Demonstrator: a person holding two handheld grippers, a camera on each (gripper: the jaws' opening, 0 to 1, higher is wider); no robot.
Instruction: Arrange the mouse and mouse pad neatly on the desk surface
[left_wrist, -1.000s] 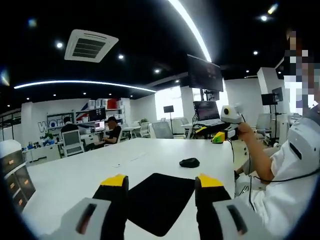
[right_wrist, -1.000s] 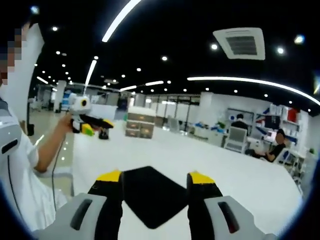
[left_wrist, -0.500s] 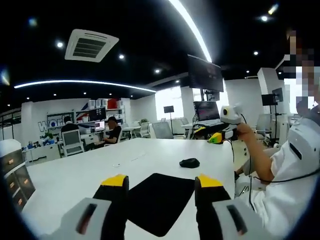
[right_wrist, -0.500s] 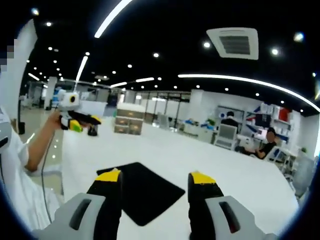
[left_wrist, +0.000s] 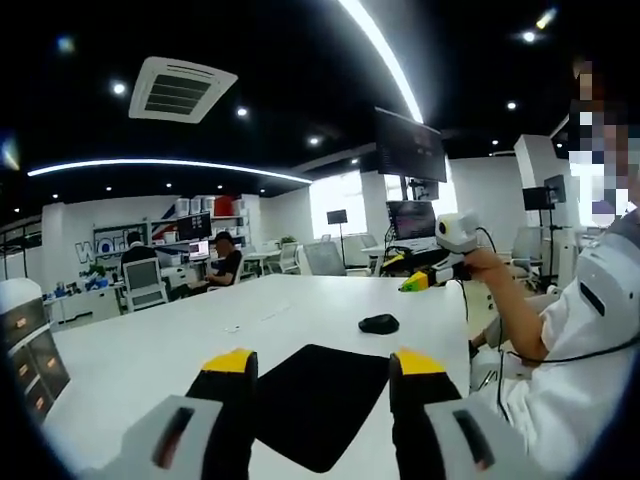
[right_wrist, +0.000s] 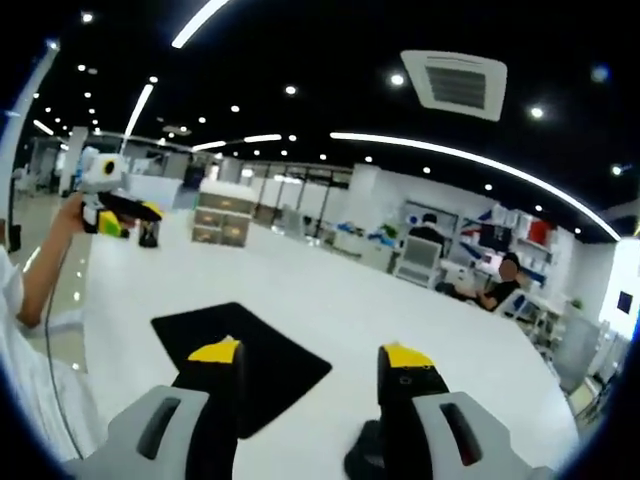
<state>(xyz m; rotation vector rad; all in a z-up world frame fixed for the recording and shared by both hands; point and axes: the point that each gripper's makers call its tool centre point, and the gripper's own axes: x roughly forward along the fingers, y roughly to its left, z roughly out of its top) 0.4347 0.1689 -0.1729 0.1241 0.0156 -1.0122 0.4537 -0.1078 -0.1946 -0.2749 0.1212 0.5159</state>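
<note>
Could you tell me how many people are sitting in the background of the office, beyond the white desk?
2. In the left gripper view, one person sits behind a monitor and another sits just right of them. More may be hidden by furniture.

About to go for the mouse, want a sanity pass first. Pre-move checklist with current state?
1. Right gripper open: ok, jaws stand apart with nothing between them.
2. Left gripper open: ok, nothing held.
3. Mouse free on the desk: ok, beside the mouse pad, not on it.
4. Mouse lined up with the right gripper: cannot tell, a dark shape shows low by its right jaw.
5. Mouse pad flat: ok.
6. Mouse pad square to desk edge: not ok, it lies at an angle.
</note>
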